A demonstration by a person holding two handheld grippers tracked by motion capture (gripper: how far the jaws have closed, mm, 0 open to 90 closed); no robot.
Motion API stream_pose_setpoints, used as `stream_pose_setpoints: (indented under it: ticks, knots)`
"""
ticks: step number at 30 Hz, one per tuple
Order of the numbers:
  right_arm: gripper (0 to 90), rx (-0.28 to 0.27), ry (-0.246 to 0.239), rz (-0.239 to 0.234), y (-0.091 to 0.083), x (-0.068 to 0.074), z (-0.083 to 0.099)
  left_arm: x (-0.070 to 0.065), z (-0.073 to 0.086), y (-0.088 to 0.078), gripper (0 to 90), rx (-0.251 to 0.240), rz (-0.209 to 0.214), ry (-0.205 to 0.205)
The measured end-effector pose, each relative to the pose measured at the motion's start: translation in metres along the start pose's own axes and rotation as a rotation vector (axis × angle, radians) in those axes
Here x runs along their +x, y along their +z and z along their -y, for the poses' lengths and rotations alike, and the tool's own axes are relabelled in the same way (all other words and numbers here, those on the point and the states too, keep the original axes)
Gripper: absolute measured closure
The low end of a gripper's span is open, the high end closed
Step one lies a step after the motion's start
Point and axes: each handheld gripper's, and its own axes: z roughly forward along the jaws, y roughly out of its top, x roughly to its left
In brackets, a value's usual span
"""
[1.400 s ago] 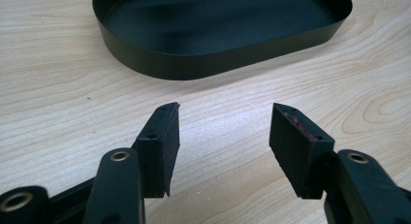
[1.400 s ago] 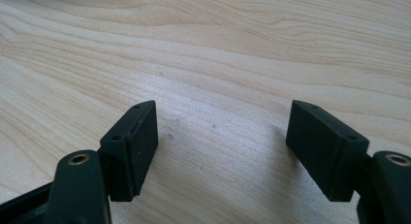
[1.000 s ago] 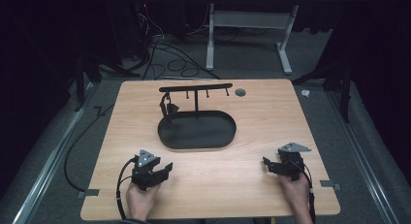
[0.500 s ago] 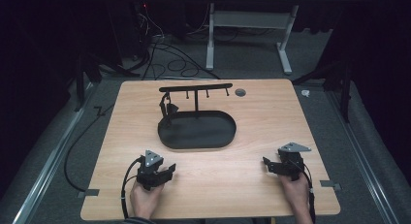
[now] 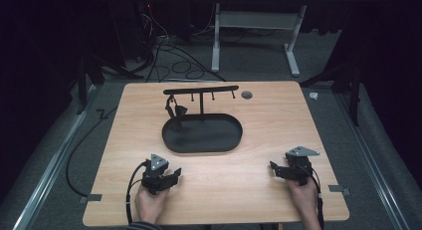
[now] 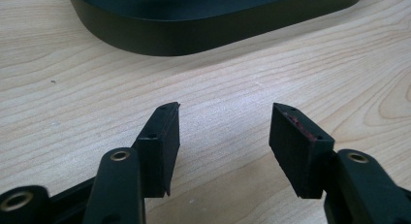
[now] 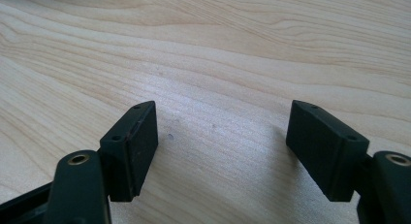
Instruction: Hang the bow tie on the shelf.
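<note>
— Near the front edge of the table we hold one tool in each hand. Our left hand grips the left gripper low over the wood, its nose angled toward the far right. Our right hand holds the right gripper at the other side, well apart from the first, nose pointing left and away.

— And the jaws?

— Both pairs stand spread with nothing between them. In the left gripper view we see bare wood in the gap; one pad carries a reddish smear along its top edge. In the right gripper view the gap is wider, again over bare wood.

— What are the surfaces like?

— We see pale wood with wavy grain and rounded corners. The jaws are matte black blocks with small screw holes and brass-coloured pivots.

— Anything that holds things?

— Yes, a black oval tray at mid-table, low-walled, its rim close ahead of the left jaws. A thin post rises from its back edge to a crossbar with small hooks. One small dark item hangs at the bar's left end; we cannot tell what it is. The tray floor looks bare.
</note>
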Motion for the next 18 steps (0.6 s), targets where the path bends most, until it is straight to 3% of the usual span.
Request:
stream_pose_setpoints:
  ticks: [18]
  knots:
    - [28.4, 0.002, 0.001, 0.000, -0.0002, 0.0003, 0.0000, -0.0013, 0.0041, 0.0094, 44.6, -0.003, -0.054, 0.033]
